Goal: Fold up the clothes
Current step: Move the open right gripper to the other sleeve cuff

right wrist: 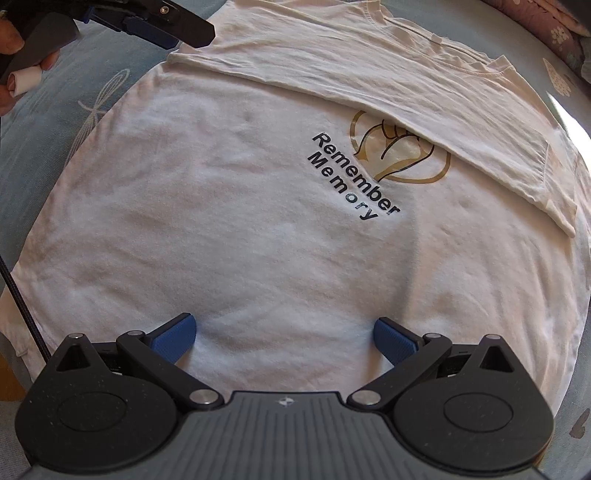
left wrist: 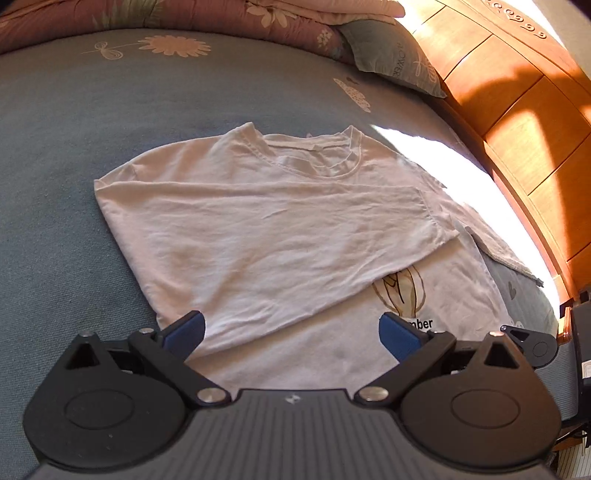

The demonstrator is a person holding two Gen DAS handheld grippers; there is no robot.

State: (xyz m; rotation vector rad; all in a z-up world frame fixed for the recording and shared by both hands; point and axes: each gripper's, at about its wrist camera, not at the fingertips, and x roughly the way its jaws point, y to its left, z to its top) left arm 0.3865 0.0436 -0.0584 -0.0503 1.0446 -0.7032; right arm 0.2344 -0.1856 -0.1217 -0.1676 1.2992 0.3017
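Left hand-held gripper (left wrist: pixel 291 328): right up at the lens, blue pads (left wrist: pixel 184 330) spread wide, released, nothing between them, hanging over the near hem of the shirt.
Left gripper from the other side (right wrist: pixel 147 22): top-left corner of the right wrist view, a hand (right wrist: pixel 14 55) wrapped round its handle (one finger wears a white band), its tip just over the shirt's edge.
T-shirt (left wrist: pixel 258 229): white, lying flat on the bed, collar at the far end, hem towards the cameras.
Folded panel (left wrist: pixel 236 236): the left side of the shirt, sleeve and all, is laid over the body, its edge running diagonally across the chest.
Collar (left wrist: pixel 314 155): ribbed, facing the pillows, lying open and flat.
Bed (left wrist: pixel 55 184): grey-blue cover with pale flower prints; shirt sits roughly mid-bed.
Print (right wrist: pixel 354 177): black "Remember Memory" with a gold ring motif beside it, and the folded panel covers the top of that motif.
Right hand-held gripper (right wrist: pixel 284 334): also wide apart, blue fingers (right wrist: pixel 395 341) either side of bare white cloth, grasping nothing, low over the shirt's lower half.
Right sleeve (left wrist: pixel 491 243): lying out flat towards the sunlit strip.
Pillow (left wrist: pixel 399 55): grey-green, propped at the far right by the headboard.
Headboard (left wrist: pixel 517 110): orange wood, panelled, bright with sun (glare washes out the bed edge next to it).
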